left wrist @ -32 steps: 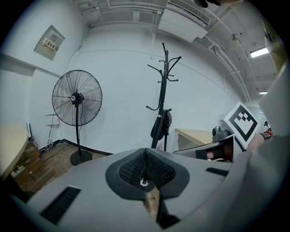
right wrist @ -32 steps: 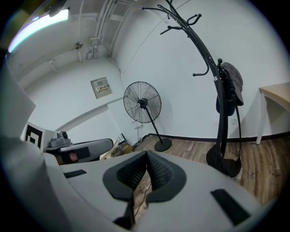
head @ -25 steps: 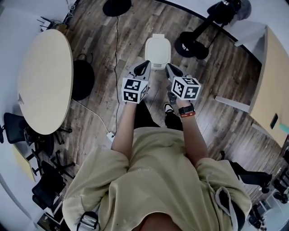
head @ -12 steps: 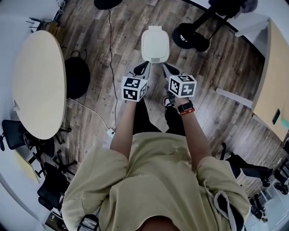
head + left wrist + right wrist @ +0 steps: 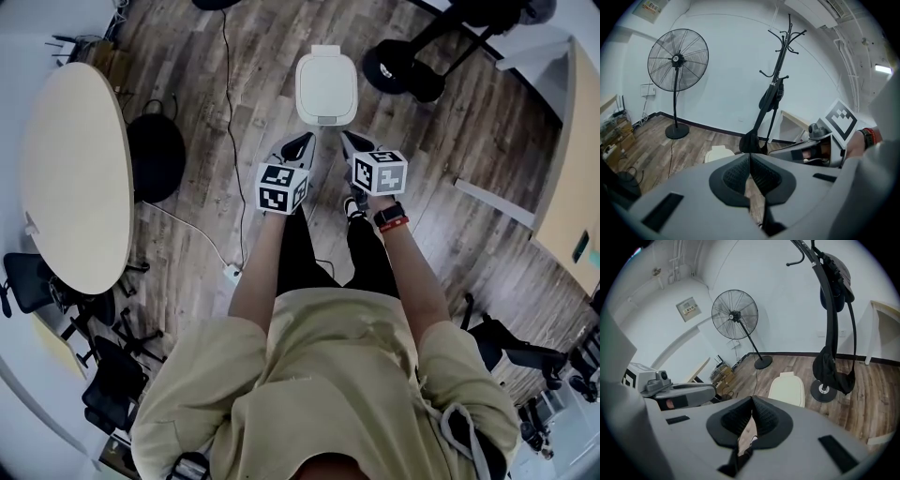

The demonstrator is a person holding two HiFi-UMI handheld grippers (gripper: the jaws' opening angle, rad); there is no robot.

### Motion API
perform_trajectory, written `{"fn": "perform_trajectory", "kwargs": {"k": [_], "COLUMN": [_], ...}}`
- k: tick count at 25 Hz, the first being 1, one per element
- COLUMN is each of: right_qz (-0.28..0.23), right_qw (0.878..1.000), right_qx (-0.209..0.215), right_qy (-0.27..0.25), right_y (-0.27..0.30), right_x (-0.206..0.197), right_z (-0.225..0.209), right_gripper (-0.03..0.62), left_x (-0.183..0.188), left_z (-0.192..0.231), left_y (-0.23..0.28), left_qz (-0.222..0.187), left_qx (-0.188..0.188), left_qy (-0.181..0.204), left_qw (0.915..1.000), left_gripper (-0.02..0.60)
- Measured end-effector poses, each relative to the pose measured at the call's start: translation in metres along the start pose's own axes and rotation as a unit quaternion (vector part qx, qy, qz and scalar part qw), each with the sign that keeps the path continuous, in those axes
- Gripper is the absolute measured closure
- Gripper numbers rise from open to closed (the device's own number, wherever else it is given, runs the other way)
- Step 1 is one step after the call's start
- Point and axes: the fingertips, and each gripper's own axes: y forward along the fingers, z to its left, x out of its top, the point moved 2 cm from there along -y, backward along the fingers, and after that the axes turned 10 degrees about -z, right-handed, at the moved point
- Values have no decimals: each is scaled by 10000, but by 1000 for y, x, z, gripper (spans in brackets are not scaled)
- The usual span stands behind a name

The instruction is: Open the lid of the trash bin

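left tool (image 5: pixel 299 143) and right tool (image 5: pixel 354 142) both closed and empty, near cream trash bin (image 5: pixel 325 116), lid (image 5: pixel 326 82) flat down

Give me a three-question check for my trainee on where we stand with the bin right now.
1. Fill in: the fingers of the left gripper and the right gripper are ___ (apart/together).
2. Where is the trash bin? A: on the floor ahead of both grippers, untouched. B: clamped in the left gripper. C: clamped in the right gripper.
3. True or false: the bin stands open.

Key: 1 together; 2 A; 3 false.
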Motion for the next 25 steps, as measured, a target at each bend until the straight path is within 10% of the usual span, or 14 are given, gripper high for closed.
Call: {"fn": "perform_trajectory", "kwargs": {"k": [25], "right_qz": [873], "right_qw": [9961], "right_qx": [-50], "right_qy": [-104], "right_y": [159], "right_x": [-128], "right_z": [-86], "right_gripper": [580], "left_x": [-102], "left_z": [71], "left_y": [47], "left_qz": [17], "left_qx": [7], "left_qy": [-131], "left_qw": [9999], "left_gripper": [558]}}
